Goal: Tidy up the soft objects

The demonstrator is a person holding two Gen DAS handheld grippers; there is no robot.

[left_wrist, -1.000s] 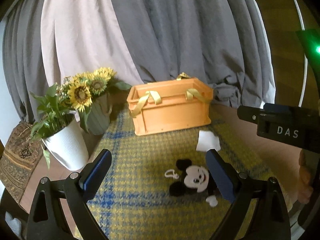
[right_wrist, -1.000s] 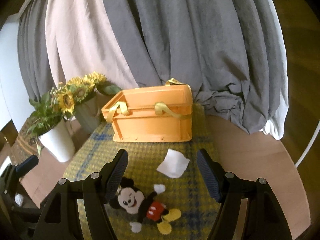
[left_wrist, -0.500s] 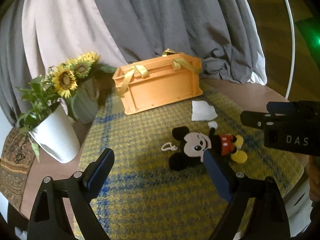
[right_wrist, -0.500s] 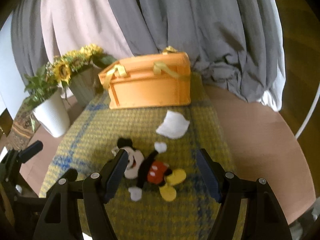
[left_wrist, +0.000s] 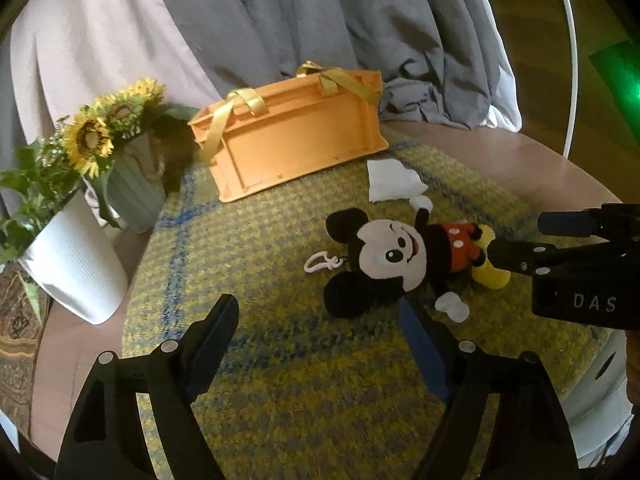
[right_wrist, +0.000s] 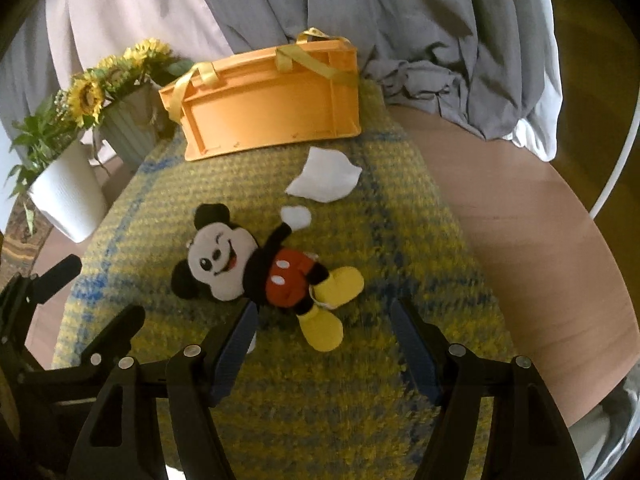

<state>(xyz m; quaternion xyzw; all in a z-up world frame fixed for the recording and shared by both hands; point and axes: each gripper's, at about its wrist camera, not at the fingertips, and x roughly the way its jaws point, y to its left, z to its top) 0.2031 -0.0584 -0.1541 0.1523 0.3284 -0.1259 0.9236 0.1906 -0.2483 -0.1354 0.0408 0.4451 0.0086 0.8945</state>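
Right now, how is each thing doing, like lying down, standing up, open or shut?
Mickey Mouse plush: lying face up on the blanket, not held.
White cloth: crumpled, lying loose by the crate.
Orange crate: tipped on its side, bottom facing us.
White plant pot: upright.
Left gripper: open, jaws just closing, empty.
Right gripper: open, empty.

Both fisheye views are dim and warm-toned, bent and vignetted black toward the corners, slightly soft with motion blur, soft daylight on the curtains (left_wrist: pixel 320 20) up top, a green glow (left_wrist: pixel 624 76) at upper right.
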